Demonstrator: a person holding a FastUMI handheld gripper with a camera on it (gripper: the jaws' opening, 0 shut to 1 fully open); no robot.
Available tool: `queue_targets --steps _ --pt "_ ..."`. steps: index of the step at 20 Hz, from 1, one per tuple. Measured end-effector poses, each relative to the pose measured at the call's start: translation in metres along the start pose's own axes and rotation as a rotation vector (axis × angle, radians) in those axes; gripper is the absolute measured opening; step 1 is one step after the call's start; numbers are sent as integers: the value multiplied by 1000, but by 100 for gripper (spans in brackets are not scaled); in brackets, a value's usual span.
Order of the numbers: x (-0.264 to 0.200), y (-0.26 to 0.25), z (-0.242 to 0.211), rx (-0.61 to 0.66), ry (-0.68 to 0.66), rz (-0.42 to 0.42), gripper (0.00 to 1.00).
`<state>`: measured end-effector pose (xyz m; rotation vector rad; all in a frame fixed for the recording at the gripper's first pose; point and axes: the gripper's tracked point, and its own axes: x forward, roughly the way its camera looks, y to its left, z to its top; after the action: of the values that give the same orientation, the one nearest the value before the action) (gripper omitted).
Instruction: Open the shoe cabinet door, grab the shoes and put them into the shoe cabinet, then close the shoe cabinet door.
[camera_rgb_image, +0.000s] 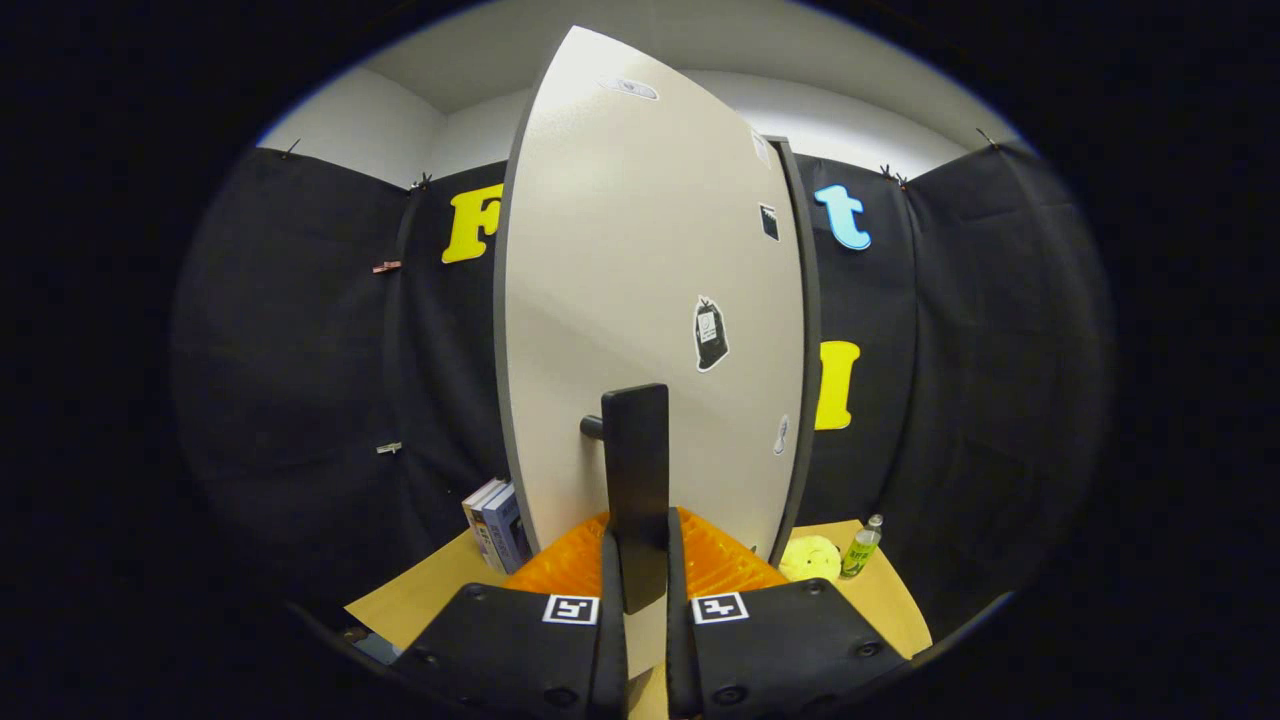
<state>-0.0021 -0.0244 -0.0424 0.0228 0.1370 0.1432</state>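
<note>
Matt, smooth pale cabinet door (640, 300) bore a matt black handle (636, 490); ribbed orange fingers (560, 565) pressed it; the table (420, 595) looked wooden.

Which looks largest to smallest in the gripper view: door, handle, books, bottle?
1. Door
2. Handle, clamped between the gripper fingers; nearness to the camera may inflate it
3. Books
4. Bottle

The gripper (637, 575) is held level and pointed forward; its two fingers (612, 600) are drawn close together, pressed on a black door handle (636, 480) from both sides.
</note>
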Motion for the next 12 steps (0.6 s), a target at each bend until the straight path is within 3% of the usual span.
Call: queue_targets --steps 5,11,12 --pt "-39 -48 0 20 1 -121 18" --pt "-99 -104 12 -48 -72 -270 18" --pt "-109 -104 14 -50 -76 -283 13"
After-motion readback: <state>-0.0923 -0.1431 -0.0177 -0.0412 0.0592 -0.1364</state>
